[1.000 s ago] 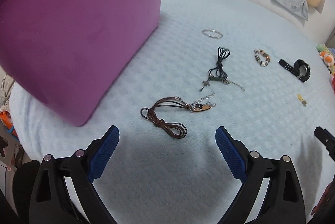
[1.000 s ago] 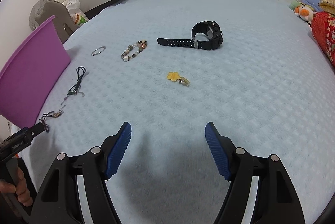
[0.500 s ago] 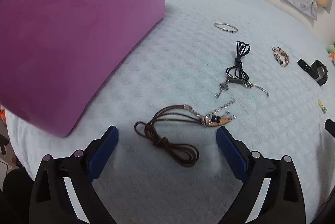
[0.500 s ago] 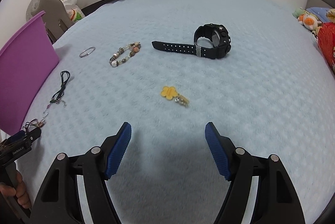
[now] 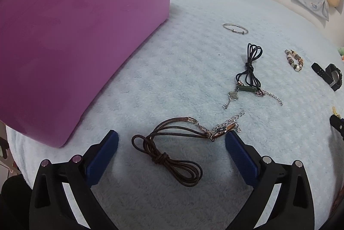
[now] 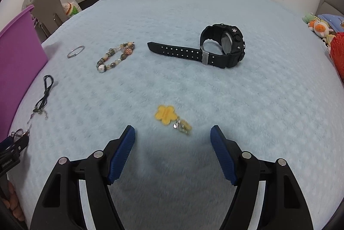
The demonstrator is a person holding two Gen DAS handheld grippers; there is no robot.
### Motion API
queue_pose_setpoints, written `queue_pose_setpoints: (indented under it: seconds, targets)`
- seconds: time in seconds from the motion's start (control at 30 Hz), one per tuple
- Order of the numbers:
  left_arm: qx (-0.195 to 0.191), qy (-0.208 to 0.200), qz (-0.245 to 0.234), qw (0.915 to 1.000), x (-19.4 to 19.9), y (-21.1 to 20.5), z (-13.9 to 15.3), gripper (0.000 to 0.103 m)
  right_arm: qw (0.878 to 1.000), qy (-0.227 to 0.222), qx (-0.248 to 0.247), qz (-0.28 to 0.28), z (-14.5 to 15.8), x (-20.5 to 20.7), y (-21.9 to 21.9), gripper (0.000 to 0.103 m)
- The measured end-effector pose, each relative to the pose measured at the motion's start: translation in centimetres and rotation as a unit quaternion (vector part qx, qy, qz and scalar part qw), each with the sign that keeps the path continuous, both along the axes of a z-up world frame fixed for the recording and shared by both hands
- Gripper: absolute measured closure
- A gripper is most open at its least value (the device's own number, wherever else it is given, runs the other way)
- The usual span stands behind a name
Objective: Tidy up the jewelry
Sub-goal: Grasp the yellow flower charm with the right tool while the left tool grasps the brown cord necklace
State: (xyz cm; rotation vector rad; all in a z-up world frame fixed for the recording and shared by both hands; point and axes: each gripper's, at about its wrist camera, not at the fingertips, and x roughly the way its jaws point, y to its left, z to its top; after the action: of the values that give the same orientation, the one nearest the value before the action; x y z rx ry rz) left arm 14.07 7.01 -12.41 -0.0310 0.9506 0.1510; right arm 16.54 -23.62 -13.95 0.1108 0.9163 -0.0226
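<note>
While six pieces are still lying loose on the bed (image 5: 150, 79) beside the purple box (image 5: 75, 36) (two cord necklaces, one bangle, one beaded bracelet, one watch, one yellow charm), the left gripper (image 5: 171, 141), just widening, is straddling the brown necklace (image 5: 172, 150); the right gripper (image 6: 172, 137) is hanging open, empty.

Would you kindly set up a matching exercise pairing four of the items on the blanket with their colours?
Items:
1. watch
2. flower charm
3. corded bracelet between the left gripper's fingers
4. box

Colours:
A. purple
B. brown
C. black
D. yellow

Pairs: 1-C, 2-D, 3-B, 4-A
</note>
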Motion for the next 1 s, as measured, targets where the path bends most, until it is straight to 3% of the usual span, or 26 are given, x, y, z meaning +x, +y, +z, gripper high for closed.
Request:
queue_pose_setpoints:
  seconds: [0.17, 0.27, 0.33, 0.47, 0.5, 0.53, 0.6, 0.7, 1.0]
  targets:
    - [0.004, -0.002, 0.002, 1.0000, 0.0, -0.1, 0.0, 0.006, 1.000, -0.003, -0.009, 0.005, -0.2, 0.1, 0.1, 0.037]
    - [-0.002, -0.001, 0.000, 1.0000, -0.1, -0.1, 0.0, 0.009, 1.000, -0.007, -0.016, 0.011, 0.0, -0.2, 0.5, 0.055]
    - [-0.002, -0.002, -0.009, 1.0000, -0.2, -0.3, 0.2, 0.021, 1.000, -0.008, -0.025, 0.016, 0.1, -0.4, 0.8, 0.076]
    - [0.003, -0.008, -0.034, 0.9994, -0.4, -1.4, 0.5, 0.044, 0.999, -0.010, -0.031, 0.035, 0.4, -0.6, 1.5, 0.090]
    - [-0.003, -0.008, -0.040, 0.9991, -0.4, -1.5, 0.6, 0.055, 0.999, -0.011, -0.032, 0.035, 0.5, -0.6, 1.6, 0.095]
    - [-0.005, -0.010, -0.045, 0.9989, -0.4, -1.7, 0.7, 0.059, 0.999, -0.013, -0.030, 0.034, 0.6, -0.8, 1.5, 0.095]
    - [-0.005, -0.011, -0.048, 0.9988, -0.5, -1.8, 0.9, 0.088, 0.999, -0.017, -0.014, 0.031, 0.8, -0.9, 1.1, 0.095]
    - [-0.023, -0.009, -0.046, 0.9986, -0.4, -1.3, 1.1, 0.094, 0.999, -0.023, -0.003, 0.029, 1.1, -1.3, 0.8, 0.095]
    - [-0.050, -0.013, -0.043, 0.9977, -1.4, -0.7, 2.4, 0.096, 0.998, -0.041, 0.024, 0.032, 2.7, -3.4, 1.2, 0.095]
